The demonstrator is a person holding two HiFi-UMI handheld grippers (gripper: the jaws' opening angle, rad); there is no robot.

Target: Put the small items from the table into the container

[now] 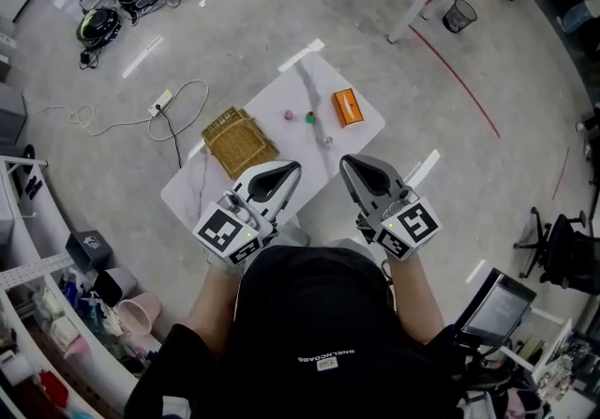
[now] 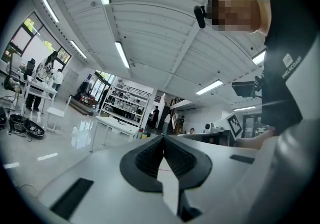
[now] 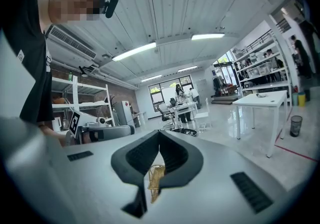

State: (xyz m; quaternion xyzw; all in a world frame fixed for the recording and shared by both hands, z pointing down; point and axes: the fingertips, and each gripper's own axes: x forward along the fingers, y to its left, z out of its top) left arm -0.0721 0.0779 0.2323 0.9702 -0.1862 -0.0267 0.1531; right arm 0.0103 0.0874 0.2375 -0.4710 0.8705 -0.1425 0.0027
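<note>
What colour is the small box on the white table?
The box is orange, best seen in the head view.

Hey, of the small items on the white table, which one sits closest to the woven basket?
The pink item. It lies right beside the woven basket, while the green item and the orange box sit farther along the table.

A square woven straw basket point(image 1: 239, 141) lies flat at the table's point(image 1: 272, 94) left edge. A small pink piece point(image 1: 289, 114) and small green piece point(image 1: 309, 117) sit mid-table, an orange box point(image 1: 348, 107) by its right edge.

Tiny pink item point(image 1: 288, 113), kind indiscernible
</note>
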